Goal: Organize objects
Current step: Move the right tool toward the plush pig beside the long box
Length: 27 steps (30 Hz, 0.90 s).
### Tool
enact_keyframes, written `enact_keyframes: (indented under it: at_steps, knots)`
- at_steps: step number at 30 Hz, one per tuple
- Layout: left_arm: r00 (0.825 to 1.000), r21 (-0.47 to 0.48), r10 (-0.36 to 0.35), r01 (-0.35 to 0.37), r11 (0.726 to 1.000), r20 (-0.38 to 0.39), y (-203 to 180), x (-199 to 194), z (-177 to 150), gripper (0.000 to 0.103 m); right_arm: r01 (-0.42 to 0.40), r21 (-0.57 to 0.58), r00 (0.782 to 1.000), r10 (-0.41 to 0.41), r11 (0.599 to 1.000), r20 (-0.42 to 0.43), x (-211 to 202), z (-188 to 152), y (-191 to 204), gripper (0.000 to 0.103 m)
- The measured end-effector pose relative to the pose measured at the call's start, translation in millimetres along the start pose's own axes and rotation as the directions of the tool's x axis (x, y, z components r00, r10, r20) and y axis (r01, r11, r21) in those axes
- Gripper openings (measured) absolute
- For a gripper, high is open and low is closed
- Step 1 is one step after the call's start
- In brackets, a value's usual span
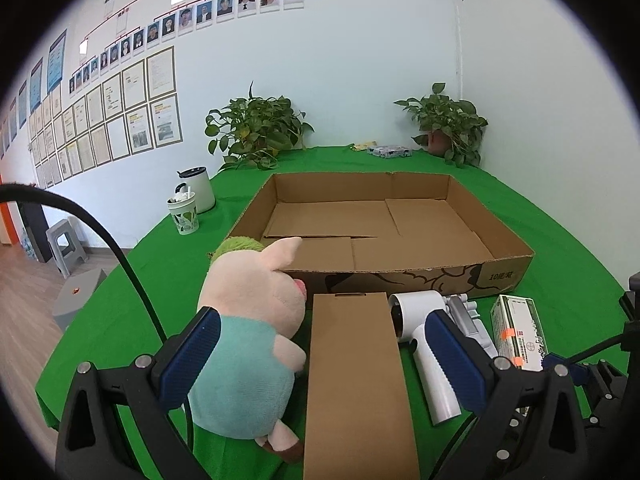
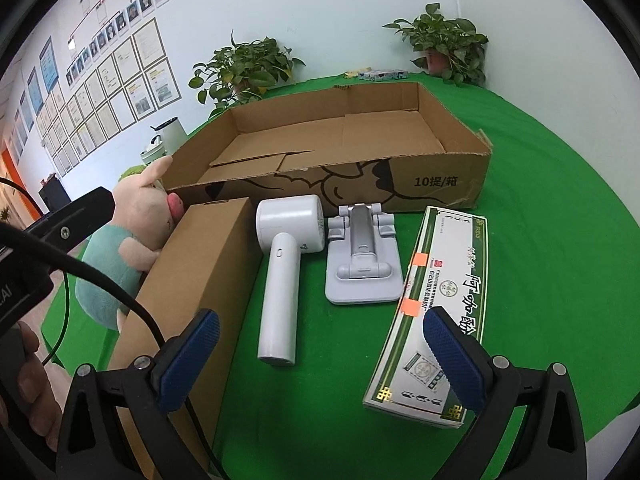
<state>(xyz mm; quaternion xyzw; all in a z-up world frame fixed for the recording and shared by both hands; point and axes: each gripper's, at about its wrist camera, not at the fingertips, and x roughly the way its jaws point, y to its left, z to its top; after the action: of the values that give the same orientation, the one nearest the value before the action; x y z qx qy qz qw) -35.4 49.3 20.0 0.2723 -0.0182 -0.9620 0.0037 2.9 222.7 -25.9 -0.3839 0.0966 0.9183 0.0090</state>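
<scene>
both grippers (image 1: 320, 354) (image 2: 324, 348) wide open, holding nothing; toy pig (image 1: 248, 336), boxes lined up before empty tray (image 1: 508, 240), likely for loading.

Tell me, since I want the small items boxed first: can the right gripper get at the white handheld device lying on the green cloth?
Probably yes. The right gripper is open and empty, the white handheld device lies just ahead between its fingers, and nothing covers it, though the long brown carton sits close alongside.

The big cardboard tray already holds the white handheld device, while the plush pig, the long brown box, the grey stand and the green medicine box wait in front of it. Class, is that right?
Not quite. The cardboard tray is empty; the white handheld device lies on the green cloth in front, between the long brown box and the grey stand, as the right wrist view shows.
</scene>
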Motion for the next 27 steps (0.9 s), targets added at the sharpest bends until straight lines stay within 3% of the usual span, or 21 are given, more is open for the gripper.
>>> enact_keyframes:
  at_steps: [3, 11, 18, 27]
  knots:
    - [1.000, 0.019, 0.004, -0.003, 1.000, -0.010, -5.3, 0.7, 0.9, 0.102, -0.008, -0.005, 1.000, 0.008, 1.000, -0.012, 1.8, 1.7, -2.4, 0.102]
    - [0.995, 0.036, -0.081, 0.083, 0.996, -0.056, 3.7, 4.4, -4.8, 0.102, -0.007, -0.016, 1.000, 0.007, 1.000, -0.002, 0.9, 5.0, 11.3, 0.102]
    - [0.989, -0.016, -0.139, 0.138, 0.990, -0.059, 33.3, 11.7, -9.9, 0.102, 0.052, -0.037, 0.998, -0.053, 0.998, -0.023, 6.0, -3.9, 32.2, 0.102]
    - [0.989, -0.093, -0.136, 0.130, 0.987, -0.059, 69.7, 12.9, -7.8, 0.102, 0.098, -0.090, 0.995, -0.098, 0.991, 0.005, 3.3, 1.5, 38.8, 0.102]
